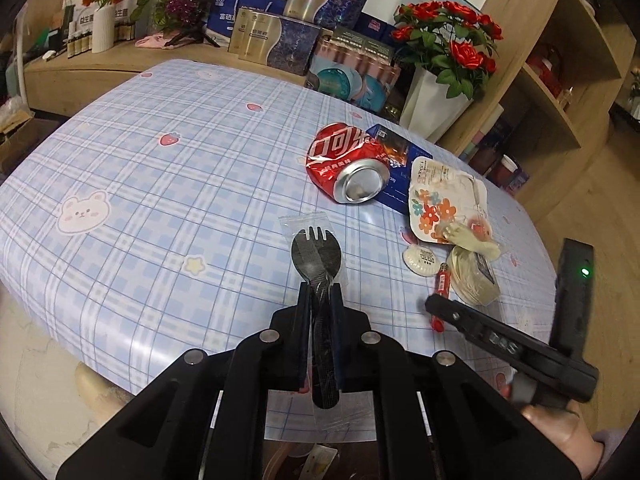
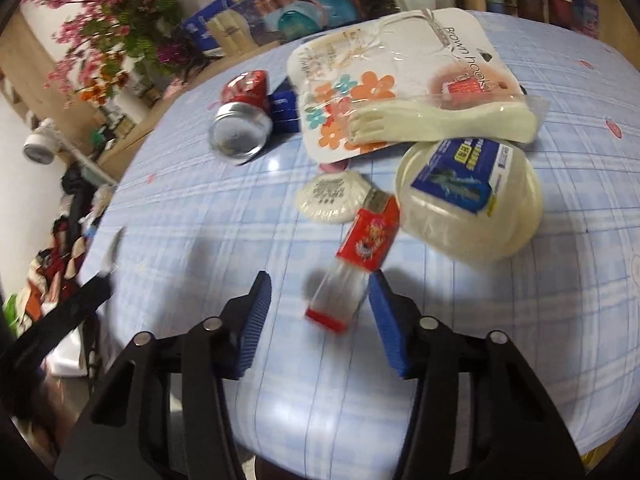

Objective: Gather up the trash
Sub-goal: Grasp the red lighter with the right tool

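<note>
The left gripper (image 1: 320, 300) has its jaws clamped on a black plastic spork sealed in a clear wrapper (image 1: 316, 256), held over the near edge of the blue checked desk (image 1: 160, 184). Left of the crushed red cola can (image 1: 344, 160) the desk surface lies wide and bare. Right of the can sit a flowered hook card (image 2: 360, 92), a round cream lid (image 2: 472, 200) and a red lighter (image 2: 360, 248). The right gripper (image 2: 316, 312) hovers, jaws apart, around the lighter's base.

blue plaid tablecloth (image 1: 168, 184) with bear and strawberry prints — behind it, red roses (image 1: 448, 36) in a white vase (image 1: 432, 100), stacked gift boxes (image 1: 280, 36).
</note>
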### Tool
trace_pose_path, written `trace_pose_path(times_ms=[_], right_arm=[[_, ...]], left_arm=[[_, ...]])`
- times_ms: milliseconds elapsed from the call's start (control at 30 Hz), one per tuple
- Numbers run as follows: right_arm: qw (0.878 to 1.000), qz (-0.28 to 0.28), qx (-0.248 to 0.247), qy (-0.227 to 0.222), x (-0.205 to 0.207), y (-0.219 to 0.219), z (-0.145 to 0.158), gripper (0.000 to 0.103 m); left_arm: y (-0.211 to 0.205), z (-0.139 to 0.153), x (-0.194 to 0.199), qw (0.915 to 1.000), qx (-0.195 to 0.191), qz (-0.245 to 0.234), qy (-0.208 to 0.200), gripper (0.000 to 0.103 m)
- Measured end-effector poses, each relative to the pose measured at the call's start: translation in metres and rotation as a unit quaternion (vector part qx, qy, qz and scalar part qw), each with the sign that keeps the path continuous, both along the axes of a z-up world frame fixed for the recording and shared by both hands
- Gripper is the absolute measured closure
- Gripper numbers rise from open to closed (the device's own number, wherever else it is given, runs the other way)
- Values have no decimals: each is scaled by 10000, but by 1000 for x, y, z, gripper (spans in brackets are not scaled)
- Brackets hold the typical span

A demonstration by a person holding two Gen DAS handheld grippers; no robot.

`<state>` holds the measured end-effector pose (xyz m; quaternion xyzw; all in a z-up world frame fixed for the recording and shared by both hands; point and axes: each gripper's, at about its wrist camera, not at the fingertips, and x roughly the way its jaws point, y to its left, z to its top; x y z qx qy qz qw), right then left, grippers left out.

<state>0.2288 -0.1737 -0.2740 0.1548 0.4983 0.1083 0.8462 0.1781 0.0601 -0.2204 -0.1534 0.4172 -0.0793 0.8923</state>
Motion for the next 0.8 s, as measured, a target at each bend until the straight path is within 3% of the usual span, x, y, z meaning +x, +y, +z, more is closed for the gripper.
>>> trace_pose_path(times_ms=[100, 333, 500, 633, 800], right_arm=[[9992, -239, -316, -98, 10, 5, -1, 61], [9929, -333, -1128, -182, 25, 23, -2, 61], [9907, -592, -1226, -65, 37, 28, -2, 59], [9900, -470, -1332, -6, 36, 30, -2, 75], [9948, -367, -947, 70, 7, 15, 0, 79]], left_arm=[[3, 1, -3, 10000, -4, 40, -44, 93], [10, 5, -12, 9998, -125, 93, -127, 93], [14, 8, -20, 9996, -202, 136, -148, 93], [20, 10, -25, 9994, -249, 181, -173, 93], [19, 12, -27, 9992, -297, 171, -182, 93]])
